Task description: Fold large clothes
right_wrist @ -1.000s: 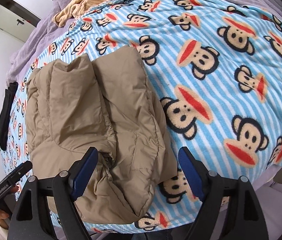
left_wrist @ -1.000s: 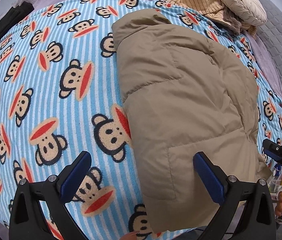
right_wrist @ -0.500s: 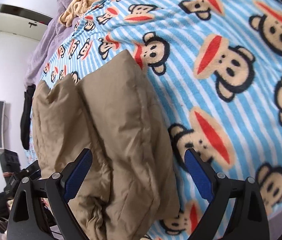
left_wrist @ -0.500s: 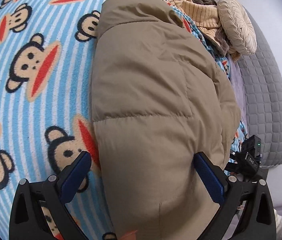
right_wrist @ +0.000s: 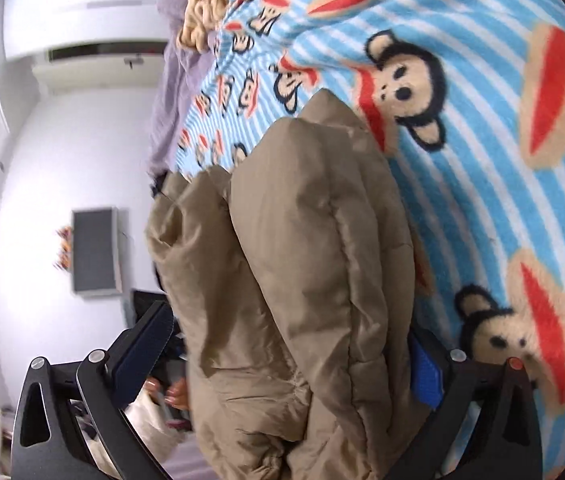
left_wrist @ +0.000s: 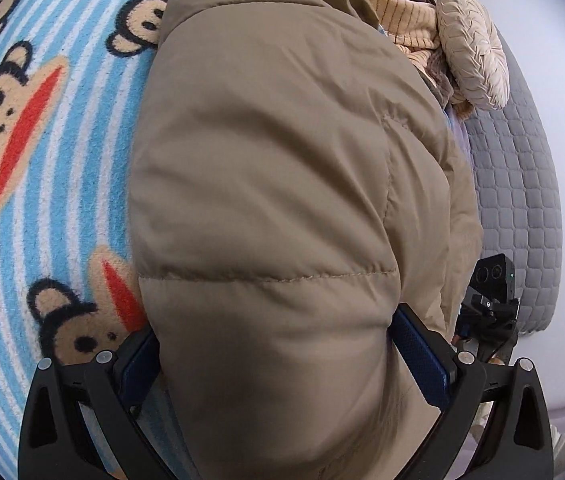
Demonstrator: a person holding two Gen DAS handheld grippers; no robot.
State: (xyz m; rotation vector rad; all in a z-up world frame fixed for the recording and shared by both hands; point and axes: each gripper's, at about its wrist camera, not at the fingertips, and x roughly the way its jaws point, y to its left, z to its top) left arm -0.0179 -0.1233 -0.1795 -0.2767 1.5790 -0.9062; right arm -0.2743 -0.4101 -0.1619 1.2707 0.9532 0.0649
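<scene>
Left gripper (left_wrist: 278, 364): jaws spread wide, astride near end of jacket (left_wrist: 266, 184); left pad half hidden by fabric, pad contact unclear.
Right gripper (right_wrist: 286, 356): jaws just opened to widest, jacket bulk between; right pad mostly hidden.
Jacket: tan, puffy, quilted, folded; long axis runs away from grippers; lies on monkey-print blanket (left_wrist: 42, 168).

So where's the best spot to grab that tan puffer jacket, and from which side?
Probably the near bottom edge of the tan puffer jacket, coming in from the bed's near side. It lies folded lengthwise into a thick roll, and that end already sits between the open left gripper and right gripper, neither visibly clamping yet.
</scene>
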